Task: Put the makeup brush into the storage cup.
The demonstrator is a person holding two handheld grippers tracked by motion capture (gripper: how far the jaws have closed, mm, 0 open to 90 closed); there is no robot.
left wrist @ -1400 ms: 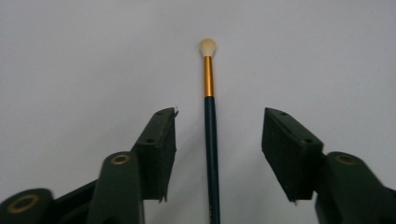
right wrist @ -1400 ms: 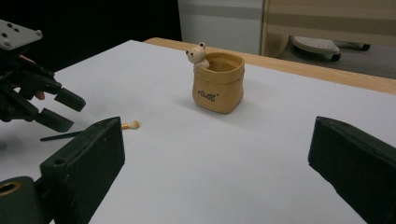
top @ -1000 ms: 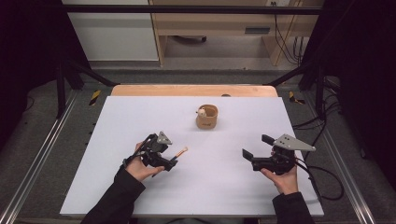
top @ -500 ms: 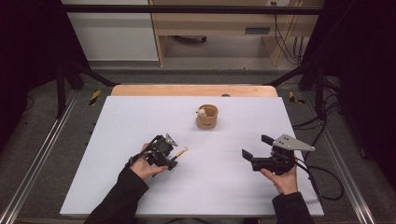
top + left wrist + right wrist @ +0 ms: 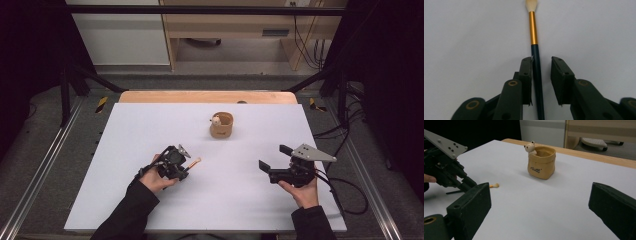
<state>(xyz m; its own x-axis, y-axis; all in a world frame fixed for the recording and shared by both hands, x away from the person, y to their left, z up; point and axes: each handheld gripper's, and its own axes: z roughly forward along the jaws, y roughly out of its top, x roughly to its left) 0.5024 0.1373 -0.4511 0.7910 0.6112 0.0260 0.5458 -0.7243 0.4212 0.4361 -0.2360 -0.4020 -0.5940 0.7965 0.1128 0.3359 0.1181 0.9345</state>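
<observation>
White tabletop (image 5: 150,210) fills the middle of the high view, with dark floor and a wooden desk beyond its far edge. A small tan pot (image 5: 221,125) with a bear figure at its rim stands upper centre. Lower left, the left gripper (image 5: 187,167) is low over a brush (image 5: 196,161) lying flat on the table. Its own view shows the jaws partly open astride the dark handle (image 5: 537,65): the left-hand jaw seems to touch it, the other stands clear, so nothing is clamped yet. The right gripper (image 5: 272,162), lower right, has its jaws wide apart and holds nothing.

The handle sits off-centre between the jaws, so closing may roll or skid the thin brush sideways, or pinch it crookedly so that it tilts when lifted.

Only the left gripper view gives the gold ferrule (image 5: 533,27) and pale bristles up close; the right gripper view gives the pot's side lettering and the brush tip (image 5: 495,185) beyond the other gripper.
</observation>
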